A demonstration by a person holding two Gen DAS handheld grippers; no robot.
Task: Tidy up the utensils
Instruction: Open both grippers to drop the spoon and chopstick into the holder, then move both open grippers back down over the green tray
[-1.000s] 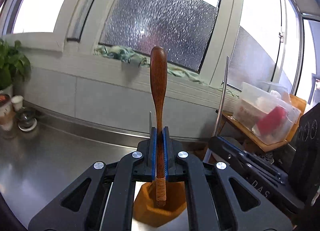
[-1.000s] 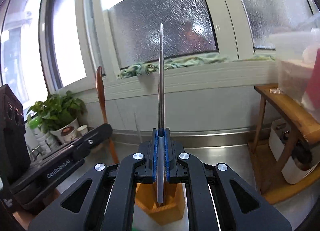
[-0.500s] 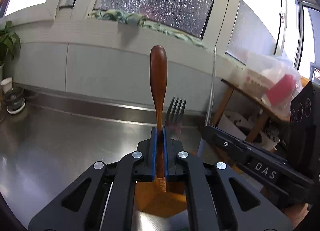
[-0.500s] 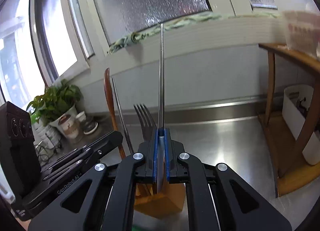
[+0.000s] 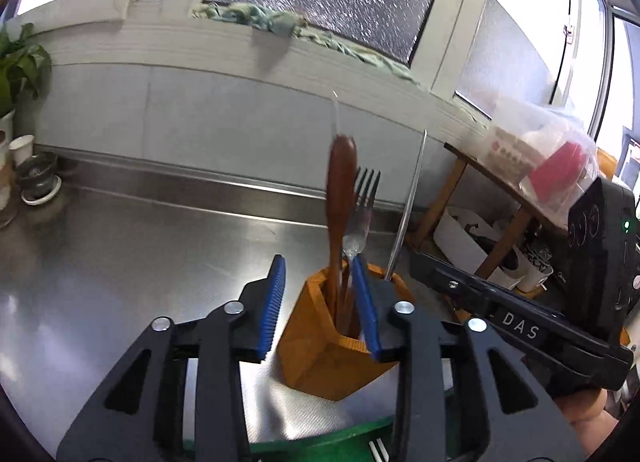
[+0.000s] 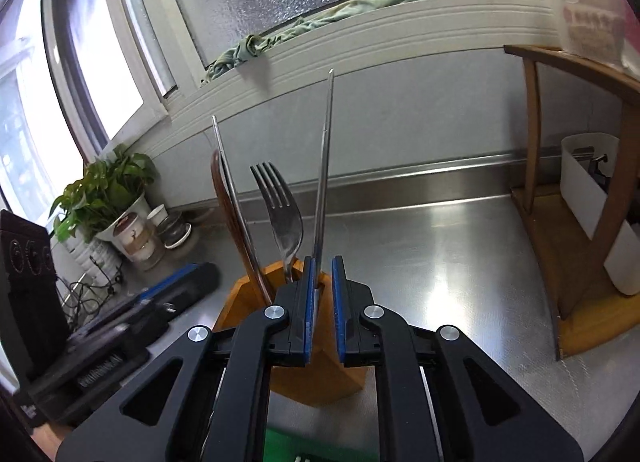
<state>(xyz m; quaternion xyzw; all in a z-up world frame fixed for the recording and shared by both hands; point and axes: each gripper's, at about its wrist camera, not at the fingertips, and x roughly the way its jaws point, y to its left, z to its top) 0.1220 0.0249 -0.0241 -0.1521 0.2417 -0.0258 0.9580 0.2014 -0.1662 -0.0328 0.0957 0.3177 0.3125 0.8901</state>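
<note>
An orange faceted holder (image 5: 320,346) stands on the steel counter, also in the right wrist view (image 6: 248,302). In it stand a brown wooden utensil (image 5: 340,202) (image 6: 232,222), a metal fork (image 5: 362,210) (image 6: 280,206), a thin metal chopstick (image 6: 224,166) and a second metal chopstick (image 5: 408,202) (image 6: 325,166). My left gripper (image 5: 320,302) is open, its jaws on either side of the wooden utensil and fork. My right gripper (image 6: 320,294) is open a little around the second chopstick, which leans against the left pad (image 6: 307,302).
A steel counter (image 5: 120,262) runs to a tiled wall and window. A potted plant (image 6: 108,198) and small cups (image 5: 36,178) stand at the left. A wooden stool (image 6: 580,190) with a plastic box (image 5: 536,150) on it stands at the right. A green mat edge (image 5: 320,438) lies below.
Both grippers have lowered over the holder and opened. The wooden utensil and the metal chopstick have dropped into the holder and left the jaws' grip.
</note>
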